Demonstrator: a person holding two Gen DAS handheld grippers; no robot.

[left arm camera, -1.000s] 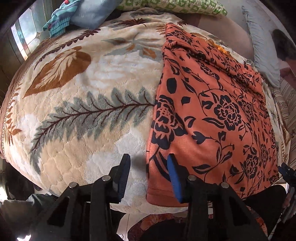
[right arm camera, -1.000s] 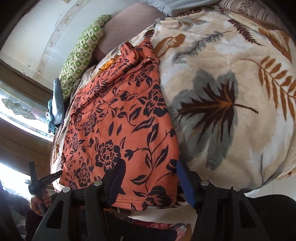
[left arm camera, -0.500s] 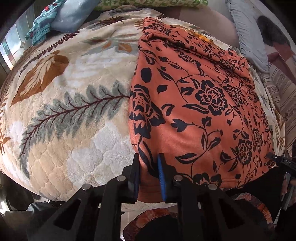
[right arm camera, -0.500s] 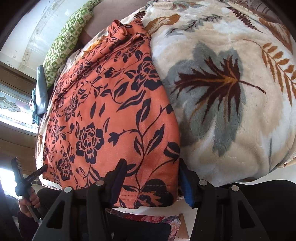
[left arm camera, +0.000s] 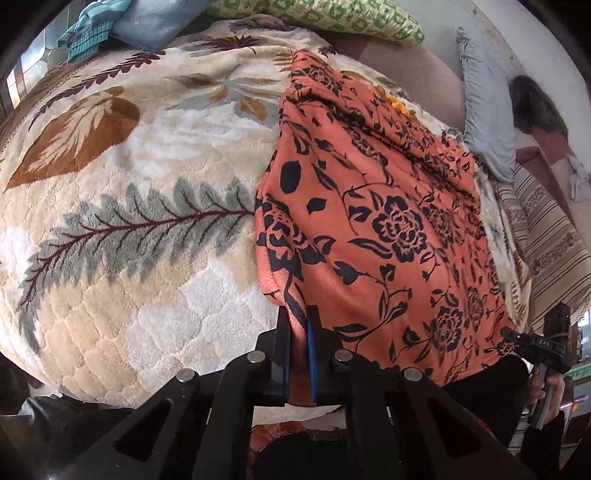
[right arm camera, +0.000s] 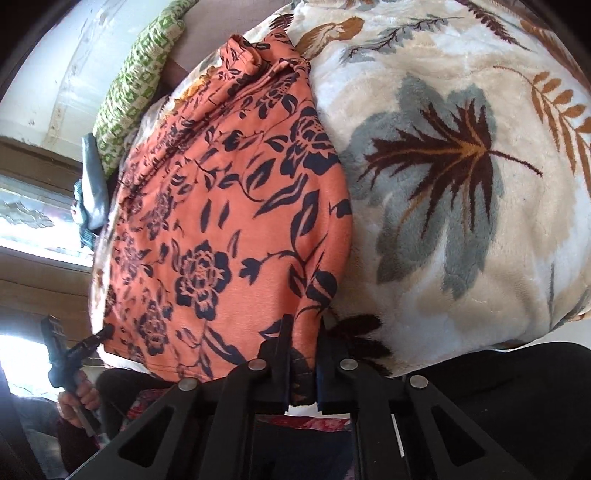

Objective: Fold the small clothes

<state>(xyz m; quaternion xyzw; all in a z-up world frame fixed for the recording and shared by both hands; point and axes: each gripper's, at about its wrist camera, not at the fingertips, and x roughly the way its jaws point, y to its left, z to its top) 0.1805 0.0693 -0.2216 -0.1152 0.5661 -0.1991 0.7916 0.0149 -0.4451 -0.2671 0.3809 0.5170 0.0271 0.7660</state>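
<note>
Orange floral garment (left arm camera: 388,229) pinched at both near corners by tongs

A bed carries everything, covered by a plush cream blanket (left arm camera: 155,258) patterned with grey and brown leaves. An orange cloth (left arm camera: 388,229) with dark flowers lies spread flat on the blanket, its near edge hanging over the front of the bed. At the far side rest a green-and-white pillow (left arm camera: 332,18) and a pale blue pillow (left arm camera: 147,18).
</note>
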